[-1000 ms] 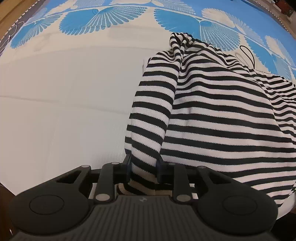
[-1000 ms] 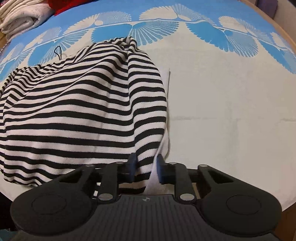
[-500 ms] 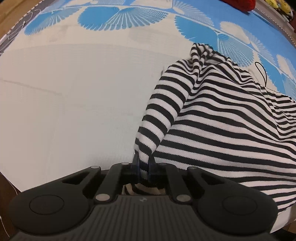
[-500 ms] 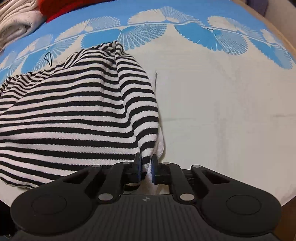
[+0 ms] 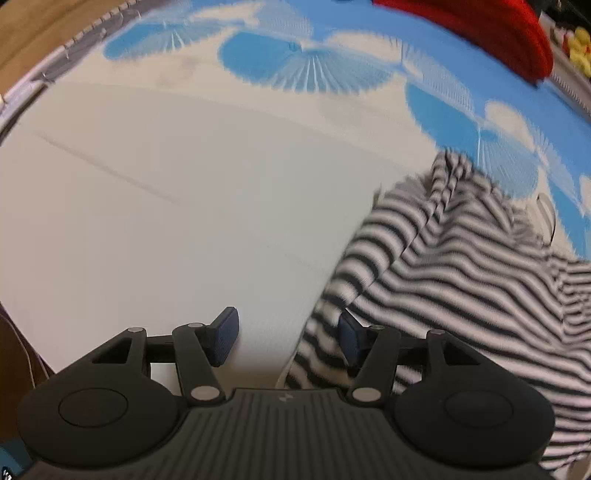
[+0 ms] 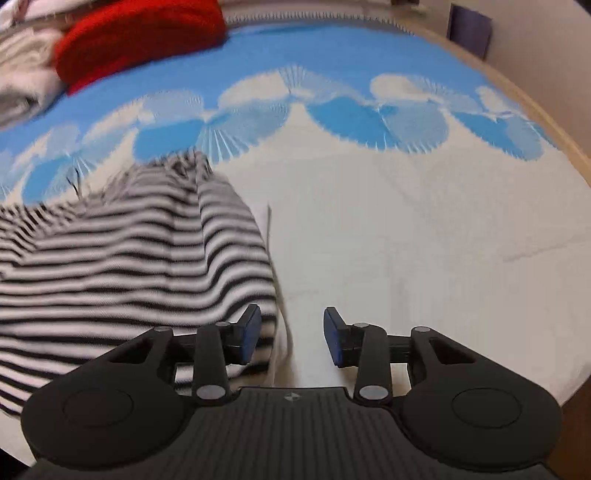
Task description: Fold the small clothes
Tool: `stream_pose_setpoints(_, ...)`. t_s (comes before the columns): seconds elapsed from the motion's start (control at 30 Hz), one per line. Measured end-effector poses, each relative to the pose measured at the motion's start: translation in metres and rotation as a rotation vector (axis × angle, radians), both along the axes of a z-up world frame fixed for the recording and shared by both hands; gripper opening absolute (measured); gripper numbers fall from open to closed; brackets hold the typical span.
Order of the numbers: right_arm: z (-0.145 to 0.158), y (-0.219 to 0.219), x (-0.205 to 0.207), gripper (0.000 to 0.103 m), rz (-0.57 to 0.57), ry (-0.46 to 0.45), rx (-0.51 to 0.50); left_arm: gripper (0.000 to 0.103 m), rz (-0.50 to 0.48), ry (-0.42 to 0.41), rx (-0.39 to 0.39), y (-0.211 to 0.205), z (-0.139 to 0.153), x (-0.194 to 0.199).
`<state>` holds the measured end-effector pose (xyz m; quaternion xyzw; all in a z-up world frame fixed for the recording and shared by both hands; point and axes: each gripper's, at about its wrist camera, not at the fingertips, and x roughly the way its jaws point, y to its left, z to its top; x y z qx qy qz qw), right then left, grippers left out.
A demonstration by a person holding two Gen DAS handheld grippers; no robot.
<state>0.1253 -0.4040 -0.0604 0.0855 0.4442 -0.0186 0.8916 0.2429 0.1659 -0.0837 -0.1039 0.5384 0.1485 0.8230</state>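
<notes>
Black-and-white striped garment [image 5: 461,280] lies crumpled on the tabletop's cloth [image 5: 166,221], on its pale middle and reaching back to the blue fan-patterned band along the far edge. We see our left tool [image 5: 288,341] with jaws that have just been opening; the garment's near edge lies loosely between them, no longer pinched. Our right tool [image 6: 291,338] has likewise just been opening, its left pad [image 6: 251,334] over the stripes, the fabric's edge loose between the pads. Near the far edge sit a red folded cloth [image 6: 140,33] and pale folded clothes [image 6: 22,81]. No containers show.
</notes>
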Motion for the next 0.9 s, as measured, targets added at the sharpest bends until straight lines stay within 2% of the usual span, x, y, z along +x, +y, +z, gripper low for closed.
stream_pose_setpoints(0.07,0.005,0.001,-0.001,0.039,0.052,-0.028,0.051,0.062,-0.039,-0.057,0.010,-0.009,0.010,0.000)
stream_pose_setpoints(0.17,0.008,0.013,-0.003,0.039,0.169,-0.044,0.094,0.061,-0.146,-0.128,-0.017,-0.027,0.020,0.000)
stream_pose_setpoints(0.27,0.006,0.030,-0.002,0.039,0.277,-0.033,0.104,0.060,-0.243,-0.138,-0.117,-0.043,0.020,0.000)
stream_pose_setpoints(0.33,0.004,0.040,-0.001,0.039,0.337,-0.025,0.105,0.060,-0.328,-0.118,-0.197,-0.057,0.016,0.001)
stream_pose_setpoints(0.43,-0.004,0.059,0.000,0.039,0.409,0.031,0.064,0.060,-0.475,-0.047,-0.225,-0.086,0.005,-0.001)
stream_pose_setpoints(0.47,-0.014,0.067,0.002,0.039,0.427,0.087,-0.004,0.060,-0.517,0.021,-0.193,-0.097,-0.005,0.000)
stream_pose_setpoints(0.53,-0.034,0.077,0.003,0.039,0.451,0.204,-0.137,0.062,-0.553,0.147,-0.061,-0.114,-0.027,-0.001)
stream_pose_setpoints(0.57,-0.040,0.079,0.002,0.039,0.459,0.230,-0.173,0.062,-0.556,0.155,-0.046,-0.116,-0.028,-0.001)
stream_pose_setpoints(0.7,-0.036,0.071,0.007,0.039,0.424,0.222,-0.147,0.064,-0.493,0.127,-0.085,-0.105,-0.021,0.002)
stream_pose_setpoints(0.77,-0.035,0.067,0.007,0.039,0.416,0.218,-0.137,0.063,-0.449,0.071,-0.098,-0.095,-0.010,0.002)
stream_pose_setpoints(0.9,-0.030,0.057,0.007,0.037,0.378,0.201,-0.107,0.061,-0.288,-0.050,-0.229,-0.053,0.010,-0.002)
